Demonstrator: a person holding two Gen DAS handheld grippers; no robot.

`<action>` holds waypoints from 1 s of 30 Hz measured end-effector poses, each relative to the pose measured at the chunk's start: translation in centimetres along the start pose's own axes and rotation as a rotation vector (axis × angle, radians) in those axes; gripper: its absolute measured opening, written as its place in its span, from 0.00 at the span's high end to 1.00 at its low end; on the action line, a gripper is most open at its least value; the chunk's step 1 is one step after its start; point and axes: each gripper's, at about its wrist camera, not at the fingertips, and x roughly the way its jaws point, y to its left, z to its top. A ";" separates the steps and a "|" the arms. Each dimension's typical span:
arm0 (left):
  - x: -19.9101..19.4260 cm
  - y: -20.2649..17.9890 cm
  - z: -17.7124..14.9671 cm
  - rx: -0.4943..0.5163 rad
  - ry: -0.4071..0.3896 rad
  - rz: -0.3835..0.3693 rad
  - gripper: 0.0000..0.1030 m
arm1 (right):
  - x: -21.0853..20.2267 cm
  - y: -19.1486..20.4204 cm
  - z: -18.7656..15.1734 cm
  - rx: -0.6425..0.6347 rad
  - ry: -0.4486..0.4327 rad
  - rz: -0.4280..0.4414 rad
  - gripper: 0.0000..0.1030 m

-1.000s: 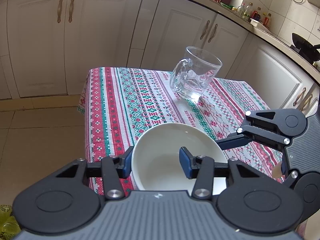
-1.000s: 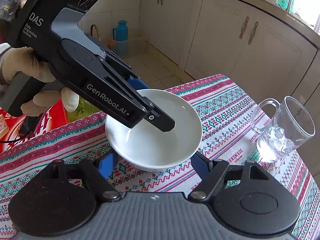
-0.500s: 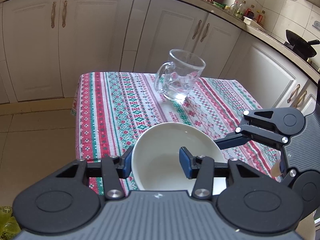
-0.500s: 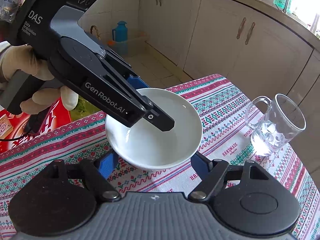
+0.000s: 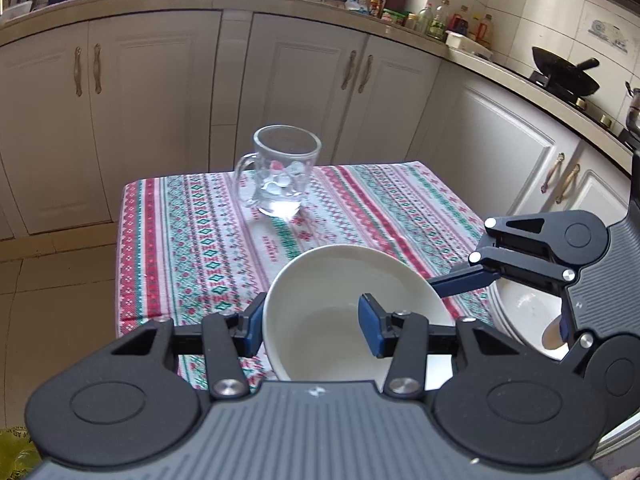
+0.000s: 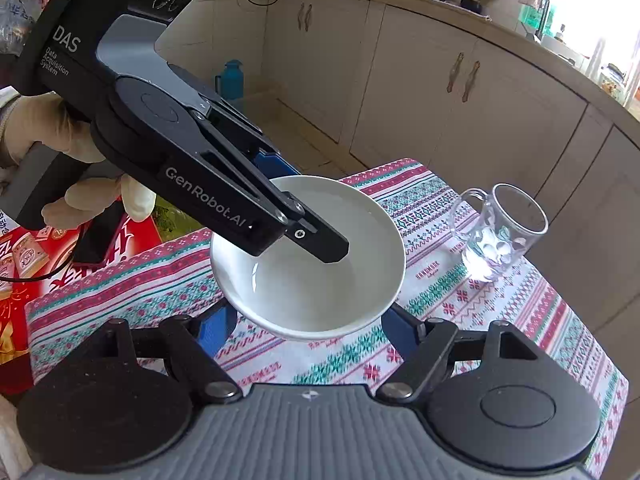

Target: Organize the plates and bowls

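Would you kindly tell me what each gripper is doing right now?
Left gripper: closed on the white bowl's rim.
Right gripper: closed around the same bowl.

Home kitchen: white cabinets (image 5: 304, 92), wok (image 5: 566, 74) on stove, bottle-lined countertop (image 5: 400, 32).

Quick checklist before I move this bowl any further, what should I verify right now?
1. Left gripper clamped on the bowl rim, one finger inside and one outside: ok.
2. Right gripper straddling the bowl's underside, pads pressing firmly: cannot tell, as the bowl hides the contact.
3. Bowl empty, nothing to spill: ok.
4. Bowl lifted off the tablecloth: looks ok.
5. Glass mug upright and well apart from the bowl: ok.
6. Stack of white dishes beside the right gripper free to take the bowl: cannot tell, mostly hidden.
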 end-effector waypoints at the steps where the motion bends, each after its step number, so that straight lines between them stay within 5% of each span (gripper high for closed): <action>1: -0.3 -0.6 -0.1 0.003 -0.001 -0.002 0.55 | -0.7 0.2 -0.2 0.002 -0.003 -0.003 0.20; 17: -5.0 -9.0 -3.8 0.056 -0.008 -0.031 0.55 | -9.5 4.5 -6.5 0.019 -0.039 -0.032 0.20; 30: -5.5 -11.5 -6.0 0.052 0.017 -0.045 0.54 | -11.4 6.4 -10.0 0.032 -0.037 -0.029 0.20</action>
